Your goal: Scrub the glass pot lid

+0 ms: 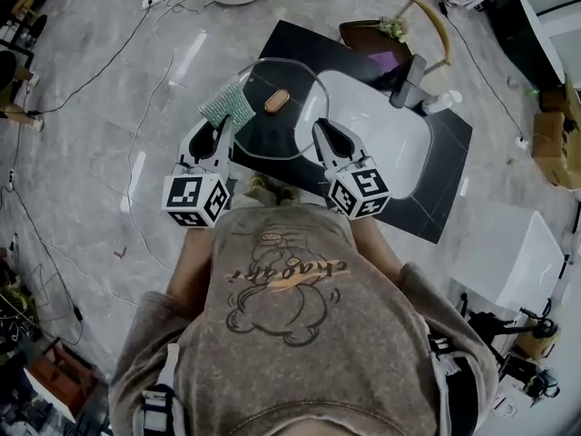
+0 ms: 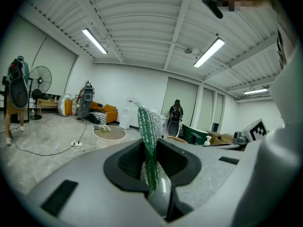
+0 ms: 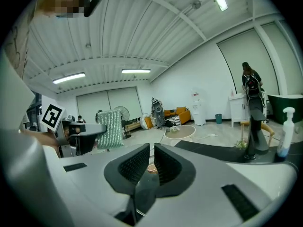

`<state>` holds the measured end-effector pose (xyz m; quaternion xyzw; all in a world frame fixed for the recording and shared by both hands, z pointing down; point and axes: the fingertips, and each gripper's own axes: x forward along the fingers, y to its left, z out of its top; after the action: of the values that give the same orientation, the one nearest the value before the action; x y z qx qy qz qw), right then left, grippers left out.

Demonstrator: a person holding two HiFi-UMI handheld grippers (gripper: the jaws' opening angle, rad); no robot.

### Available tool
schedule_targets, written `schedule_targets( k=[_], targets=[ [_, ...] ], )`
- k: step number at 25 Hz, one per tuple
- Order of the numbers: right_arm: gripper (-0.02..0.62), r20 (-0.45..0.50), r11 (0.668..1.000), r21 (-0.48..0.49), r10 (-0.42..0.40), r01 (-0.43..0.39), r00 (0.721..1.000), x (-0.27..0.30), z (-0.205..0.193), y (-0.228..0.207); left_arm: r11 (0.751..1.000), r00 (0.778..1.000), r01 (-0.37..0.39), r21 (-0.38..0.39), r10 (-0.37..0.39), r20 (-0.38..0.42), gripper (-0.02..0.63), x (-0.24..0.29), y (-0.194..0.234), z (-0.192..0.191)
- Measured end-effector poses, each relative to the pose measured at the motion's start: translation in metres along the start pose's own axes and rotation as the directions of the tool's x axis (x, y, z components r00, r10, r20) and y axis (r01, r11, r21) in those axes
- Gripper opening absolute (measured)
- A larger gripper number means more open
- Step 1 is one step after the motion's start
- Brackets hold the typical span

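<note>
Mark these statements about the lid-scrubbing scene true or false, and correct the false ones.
1. The left tool is shut on a green glittery scrubbing cloth. True.
2. The right tool is open and empty. False: it is shut on the rim of the clear glass pot lid.
3. The lid has a brown wooden knob. True.
4. The cloth lies flat on the floor. False: the left tool holds it up at the lid's left side.
</note>
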<state>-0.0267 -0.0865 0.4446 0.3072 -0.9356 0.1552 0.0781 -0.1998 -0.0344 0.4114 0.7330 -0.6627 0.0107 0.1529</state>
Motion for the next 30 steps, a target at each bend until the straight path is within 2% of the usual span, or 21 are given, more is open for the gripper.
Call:
schedule_targets(
  k=[3,5,8,10,19,23,30],
  targets=[
    [0.041,-0.003,1.000,0.017,-0.002,0.002,1.000,0.011,0.000,0.003,0.999,0.999,0.034,0.002,-0.034,-0.010,0.084,0.011,0.005,0.003],
    [0.161,-0.012,0.999,0.038,0.029,-0.028,1.000,0.020,0.001,0.010,0.999,0.999,0.046,0.001,-0.046,-0.017,0.084,0.017,0.010,0.005],
    [0.259,-0.031,0.998,0.031,0.054,-0.053,0.998,0.028,-0.002,0.016,0.998,0.998,0.057,0.001,-0.057,-0.030,0.084,0.026,0.014,0.004],
    [0.296,-0.055,0.999,0.023,0.049,-0.047,0.997,0.031,-0.007,0.012,0.998,0.998,0.060,0.000,-0.060,-0.034,0.084,0.032,0.015,0.004],
    [0.319,-0.172,0.998,-0.002,0.061,-0.062,0.983,0.071,-0.045,-0.008,0.999,0.998,0.045,0.001,-0.045,-0.050,0.083,0.048,0.021,-0.003],
    [0.344,-0.240,0.997,-0.017,0.073,-0.079,0.968,0.096,-0.066,-0.012,0.999,0.997,0.047,0.011,-0.047,-0.055,0.084,0.055,0.022,-0.004],
    [0.344,-0.336,0.990,-0.048,0.112,-0.135,0.935,0.130,-0.098,-0.012,0.999,0.996,0.044,0.017,-0.042,-0.074,0.083,0.067,0.025,-0.007]
  ],
)
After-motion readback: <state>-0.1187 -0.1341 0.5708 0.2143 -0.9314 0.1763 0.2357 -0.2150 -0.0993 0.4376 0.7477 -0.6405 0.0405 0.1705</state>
